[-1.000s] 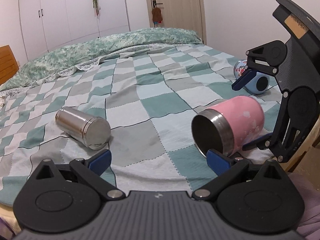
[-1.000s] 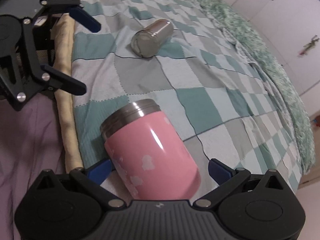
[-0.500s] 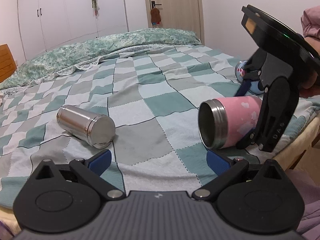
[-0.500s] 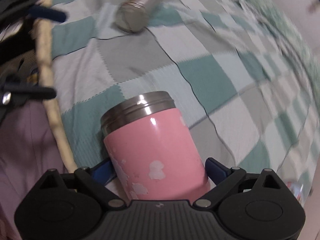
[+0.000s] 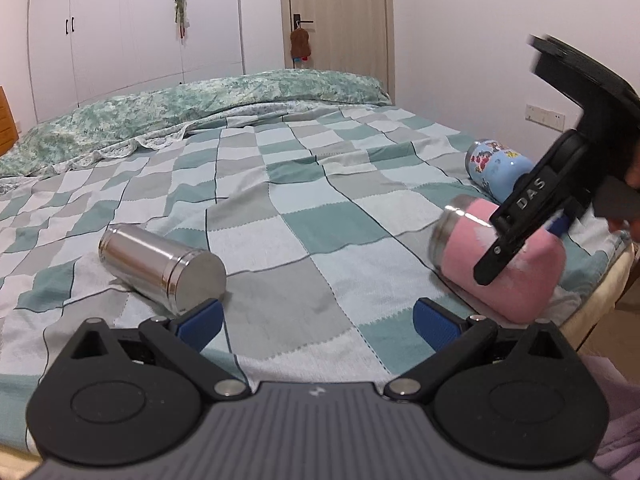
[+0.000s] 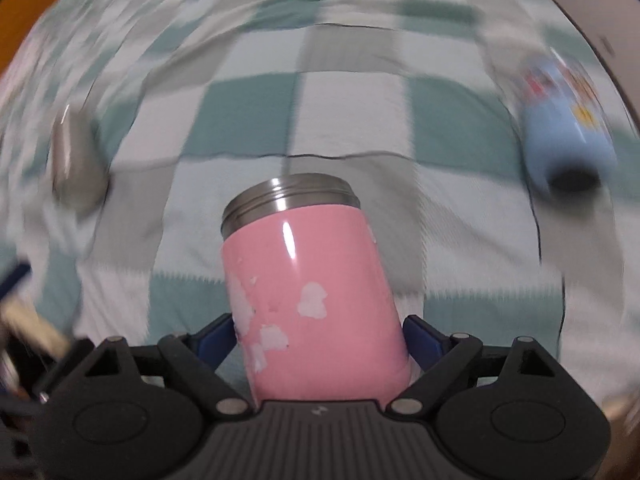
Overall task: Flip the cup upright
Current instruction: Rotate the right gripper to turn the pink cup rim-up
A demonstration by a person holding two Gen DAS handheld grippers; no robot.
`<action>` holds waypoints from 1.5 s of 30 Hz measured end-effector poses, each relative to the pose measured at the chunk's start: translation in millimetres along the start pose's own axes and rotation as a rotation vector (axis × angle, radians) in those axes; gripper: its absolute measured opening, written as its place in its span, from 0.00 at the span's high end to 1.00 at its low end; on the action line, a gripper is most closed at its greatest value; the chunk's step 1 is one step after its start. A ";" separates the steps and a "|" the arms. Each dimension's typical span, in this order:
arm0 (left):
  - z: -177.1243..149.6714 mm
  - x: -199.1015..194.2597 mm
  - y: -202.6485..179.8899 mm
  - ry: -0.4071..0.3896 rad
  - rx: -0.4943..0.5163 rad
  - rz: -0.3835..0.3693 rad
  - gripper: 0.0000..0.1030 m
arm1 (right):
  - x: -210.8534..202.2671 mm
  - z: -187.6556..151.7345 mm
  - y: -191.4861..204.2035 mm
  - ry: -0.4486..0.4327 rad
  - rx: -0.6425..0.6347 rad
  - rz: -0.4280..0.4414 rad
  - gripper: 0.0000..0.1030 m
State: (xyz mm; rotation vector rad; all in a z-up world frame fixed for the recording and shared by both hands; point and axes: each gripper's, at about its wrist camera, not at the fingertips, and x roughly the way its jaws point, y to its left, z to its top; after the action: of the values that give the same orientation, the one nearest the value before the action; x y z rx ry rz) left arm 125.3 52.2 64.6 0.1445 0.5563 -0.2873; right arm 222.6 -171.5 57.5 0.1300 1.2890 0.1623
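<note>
Right tongs (image 6: 320,332) are clamped on the pink cup (image 6: 308,292), blue pads pressed to either side of its lower body, down near the closed base. The cup's long axis runs straight out along the fingers, steel rim pointing away from the tongs toward the middle of the bed (image 5: 320,240). From the left wrist view it's lying tilted near the bed's right edge, rim aimed toward the left and inward, base toward the edge. I can't tell whether it's resting on the blanket or slightly lifted.

Left tongs (image 5: 316,320) are wide open with nothing in them, hanging over the near edge of the bed and well apart from the cup. So the right hand is the one doing this job.

My guess is the flip comes down to pitching the right wrist so the rim swings up and the base lands flat.

Further out: a steel canister (image 5: 160,256) on its side toward the left, and a blue cartoon-print cup (image 5: 496,168) lying just beyond the pink one.
</note>
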 end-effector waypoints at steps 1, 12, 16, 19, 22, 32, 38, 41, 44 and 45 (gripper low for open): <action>0.6 1.9 1.2 0.000 -0.006 0.000 0.00 | -0.1 -1.9 -4.9 -0.013 0.055 0.014 0.14; 0.2 9.0 1.3 0.010 -0.029 -0.021 0.00 | 5.0 -14.1 -25.8 -0.090 0.261 0.080 0.14; 2.8 7.5 1.7 -0.004 -0.029 -0.009 0.00 | -5.0 -10.3 -19.5 -0.116 0.184 0.035 0.06; 5.2 9.2 2.9 -0.003 -0.039 0.009 0.00 | -18.0 -3.5 -18.2 -0.169 0.125 0.033 0.00; 7.1 11.8 3.5 0.006 -0.051 0.023 0.00 | -17.8 7.1 -14.2 -0.157 0.063 0.023 0.00; 6.3 12.3 -0.2 0.024 -0.065 0.049 0.00 | 18.5 38.7 1.2 -0.004 -0.032 0.018 0.00; 7.3 15.5 -0.8 0.032 -0.062 0.061 0.00 | 21.7 41.2 -3.6 0.016 -0.029 0.012 0.19; 7.3 17.2 0.0 0.036 -0.066 0.063 0.00 | 18.0 36.2 -7.3 -0.015 -0.028 0.032 0.19; 6.9 17.8 1.0 0.039 -0.067 0.065 0.00 | 11.8 27.5 -8.6 -0.076 -0.044 0.052 0.19; 6.6 17.6 1.8 0.040 -0.067 0.066 0.00 | 9.3 24.6 -9.3 -0.101 -0.050 0.059 0.19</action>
State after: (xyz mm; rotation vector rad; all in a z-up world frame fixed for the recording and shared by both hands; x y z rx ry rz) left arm 143.4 48.4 60.8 0.1033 0.5987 -0.2018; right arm 249.2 -179.0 53.8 0.1321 1.1806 0.2359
